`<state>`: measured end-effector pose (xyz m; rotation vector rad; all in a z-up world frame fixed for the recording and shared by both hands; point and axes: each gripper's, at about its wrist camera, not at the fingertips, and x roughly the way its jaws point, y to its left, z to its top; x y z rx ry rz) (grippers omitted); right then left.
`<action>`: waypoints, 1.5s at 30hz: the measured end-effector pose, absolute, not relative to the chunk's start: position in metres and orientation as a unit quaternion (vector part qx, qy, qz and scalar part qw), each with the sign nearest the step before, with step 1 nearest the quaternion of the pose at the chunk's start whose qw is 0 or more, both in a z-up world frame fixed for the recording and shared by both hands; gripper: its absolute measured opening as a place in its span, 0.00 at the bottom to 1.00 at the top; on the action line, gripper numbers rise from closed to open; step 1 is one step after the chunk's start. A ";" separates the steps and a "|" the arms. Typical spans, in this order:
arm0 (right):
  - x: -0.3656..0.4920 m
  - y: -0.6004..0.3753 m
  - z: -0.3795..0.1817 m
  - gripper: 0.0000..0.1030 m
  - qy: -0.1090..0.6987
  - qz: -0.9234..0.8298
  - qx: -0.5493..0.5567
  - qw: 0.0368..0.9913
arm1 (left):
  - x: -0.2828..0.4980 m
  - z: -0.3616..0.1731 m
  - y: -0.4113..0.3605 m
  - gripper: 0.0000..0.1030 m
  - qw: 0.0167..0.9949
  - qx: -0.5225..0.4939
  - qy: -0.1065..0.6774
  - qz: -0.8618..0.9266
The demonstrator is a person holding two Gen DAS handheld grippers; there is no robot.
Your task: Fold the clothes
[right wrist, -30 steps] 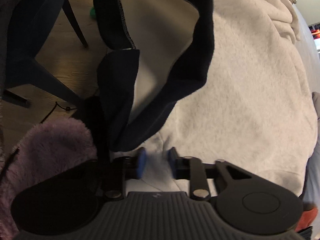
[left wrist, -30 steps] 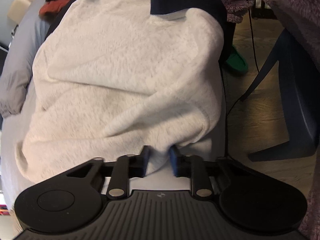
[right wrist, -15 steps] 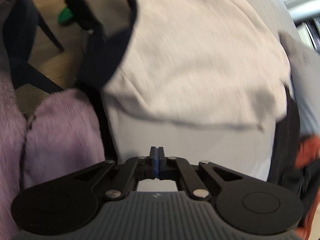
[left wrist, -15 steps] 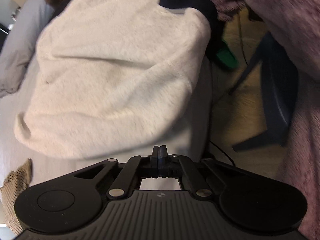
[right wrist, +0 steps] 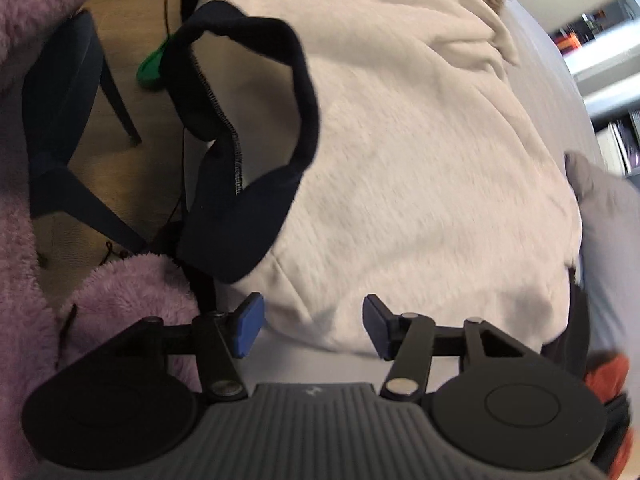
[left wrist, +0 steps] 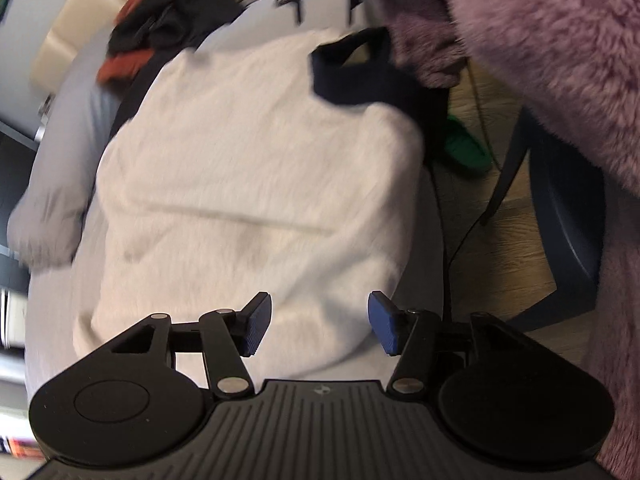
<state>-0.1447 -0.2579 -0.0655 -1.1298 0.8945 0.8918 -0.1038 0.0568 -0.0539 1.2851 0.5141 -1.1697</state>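
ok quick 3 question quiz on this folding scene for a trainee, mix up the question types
1. True or false: the left tool is clamped on the cream fleece garment.
2. What colour is the garment's collar? A) navy B) red C) green
3. Fill in: the green object lies on the wooden ____.

Key:
1. False. Both the left tool and the right tool have their jaws opening, with no cloth pinched between the pads.
2. A
3. floor
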 end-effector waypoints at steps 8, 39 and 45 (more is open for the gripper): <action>-0.145 -0.248 -0.091 0.19 0.394 0.400 -0.505 0.655 | -0.119 -0.086 0.025 0.24 0.554 0.608 0.194 -0.535; -0.150 -0.256 -0.117 0.47 0.362 0.386 -0.525 0.667 | -0.120 -0.094 0.008 0.33 0.620 0.561 0.254 -0.486; -0.164 -0.253 -0.119 0.08 0.336 0.383 -0.557 0.657 | -0.108 -0.090 0.005 0.08 0.655 0.536 0.271 -0.459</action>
